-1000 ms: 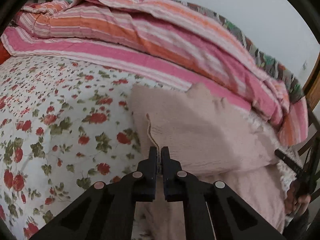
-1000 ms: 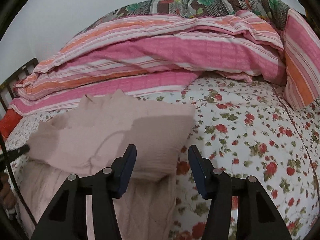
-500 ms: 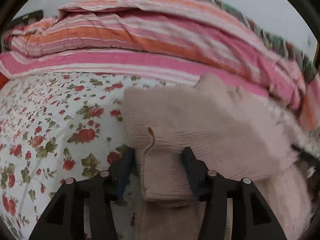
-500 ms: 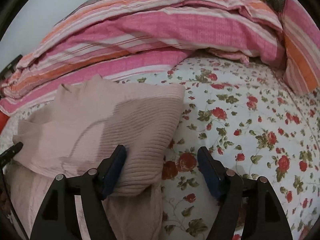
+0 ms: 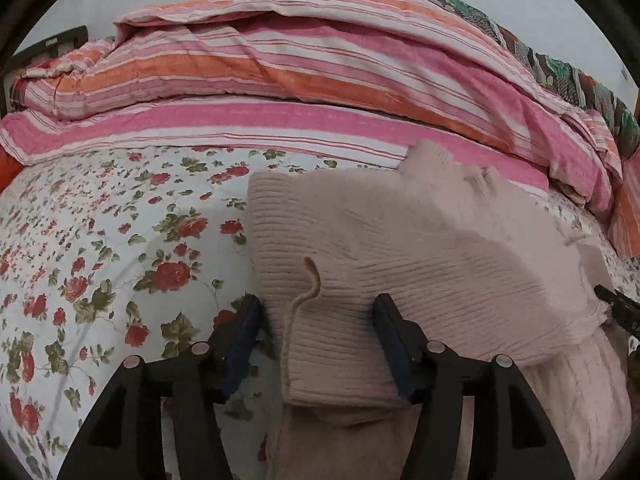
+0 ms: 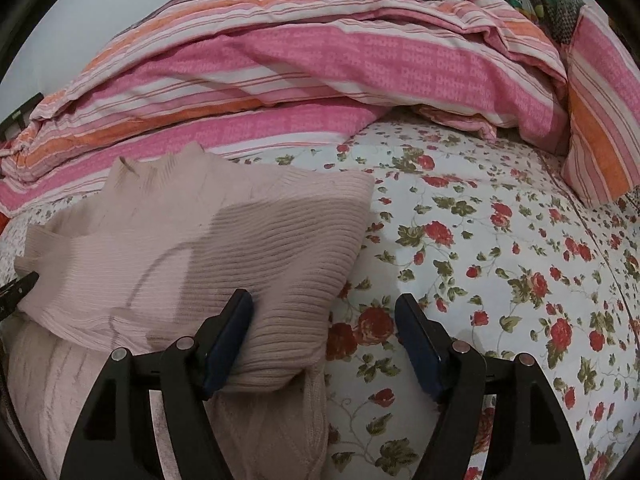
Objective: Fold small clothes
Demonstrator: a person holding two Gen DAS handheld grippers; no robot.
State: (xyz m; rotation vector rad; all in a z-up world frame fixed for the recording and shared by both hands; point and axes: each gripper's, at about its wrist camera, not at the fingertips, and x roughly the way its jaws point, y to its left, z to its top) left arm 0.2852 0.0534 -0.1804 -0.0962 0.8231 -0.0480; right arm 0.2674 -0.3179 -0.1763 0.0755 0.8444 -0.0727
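A floral bedsheet (image 5: 120,248) covers the bed, with a pink and orange striped quilt (image 5: 320,80) bunched along its far side. On the sheet lies a folded pink knit sweater (image 5: 400,248). The left gripper (image 5: 316,320) has just been opening; its jaws stand apart astride the sweater's near left corner. The right gripper (image 6: 324,320) gapes wide, its left finger resting on the sweater's right corner.
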